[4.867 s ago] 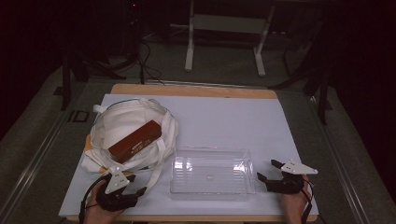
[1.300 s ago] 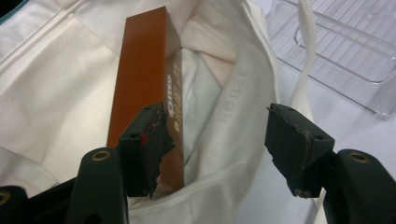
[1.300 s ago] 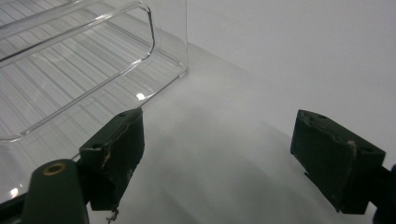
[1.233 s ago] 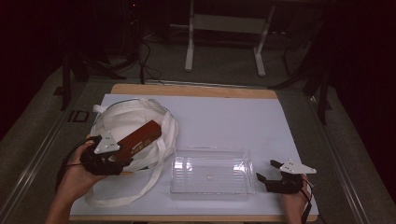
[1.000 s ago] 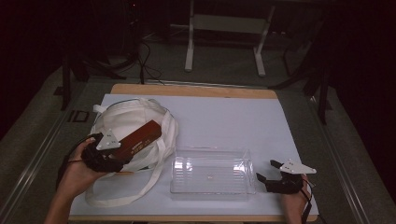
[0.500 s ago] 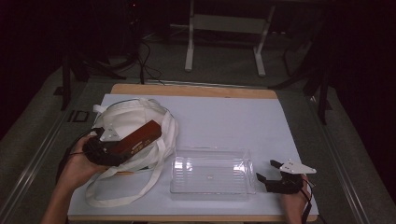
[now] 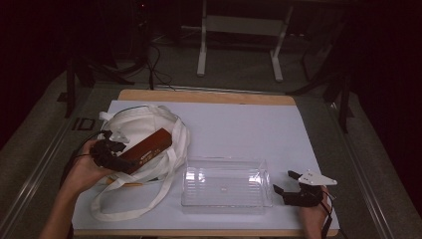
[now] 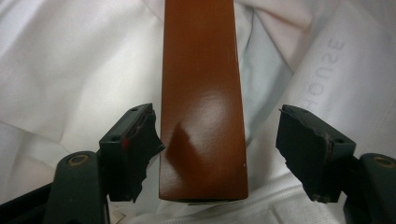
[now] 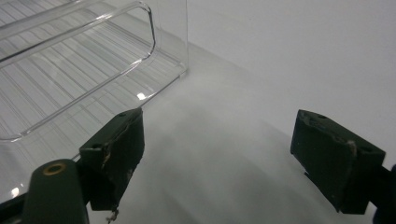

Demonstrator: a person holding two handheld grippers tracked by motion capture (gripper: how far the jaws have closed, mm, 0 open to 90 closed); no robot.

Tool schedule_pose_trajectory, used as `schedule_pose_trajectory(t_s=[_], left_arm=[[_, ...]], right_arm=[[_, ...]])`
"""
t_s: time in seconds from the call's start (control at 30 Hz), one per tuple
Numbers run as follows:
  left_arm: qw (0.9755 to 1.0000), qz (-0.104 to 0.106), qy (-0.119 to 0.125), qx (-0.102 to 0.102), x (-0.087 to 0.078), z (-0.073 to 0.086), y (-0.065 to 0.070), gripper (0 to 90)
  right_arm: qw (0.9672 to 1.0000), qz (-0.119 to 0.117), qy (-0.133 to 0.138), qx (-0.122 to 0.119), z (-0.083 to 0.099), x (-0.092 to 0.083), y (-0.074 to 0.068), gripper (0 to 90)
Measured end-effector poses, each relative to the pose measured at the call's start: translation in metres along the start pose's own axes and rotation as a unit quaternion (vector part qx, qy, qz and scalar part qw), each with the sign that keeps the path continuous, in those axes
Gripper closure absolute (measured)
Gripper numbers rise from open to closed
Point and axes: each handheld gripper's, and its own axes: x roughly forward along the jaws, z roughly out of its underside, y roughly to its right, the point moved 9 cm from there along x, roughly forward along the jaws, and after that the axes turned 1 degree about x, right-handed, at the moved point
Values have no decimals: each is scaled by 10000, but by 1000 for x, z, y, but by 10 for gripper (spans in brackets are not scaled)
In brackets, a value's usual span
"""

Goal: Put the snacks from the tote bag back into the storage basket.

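A long reddish-brown box (image 7: 148,149) lies on a white cloth tote bag (image 7: 149,122) at the table's left. My left gripper (image 7: 110,149) is at the box's near-left end. In the left gripper view the box (image 8: 201,98) runs up between the open jaws, its end level with them; the left jaw is almost touching its side, the right jaw stands apart. A clear plastic tray (image 7: 226,182) sits empty at the front middle. My right gripper (image 7: 288,185) rests open on the table just right of the tray (image 9: 70,60), with nothing between its fingers.
The tote bag's handles (image 7: 129,204) loop toward the table's front edge. The white mat (image 7: 239,124) covers the wooden table. Beyond the far edge stand a dark floor and a table frame (image 7: 239,30).
My left gripper has moved from the front of the table up and left onto the bag, and its jaws now straddle the end of the brown box. The right gripper has stayed put.
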Motion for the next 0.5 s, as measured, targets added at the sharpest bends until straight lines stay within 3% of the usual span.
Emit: schedule_pose_trajectory(t_s=[0.3,0.5], left_arm=[[9994,225,-194,-199,11,4,-7,270],[9987,240,-411,-204,15,5,-12,273]], right_arm=[[10000,-13,-14,2,0,0,0,175],[10000,-20,-18,14,0,0,0,175]])
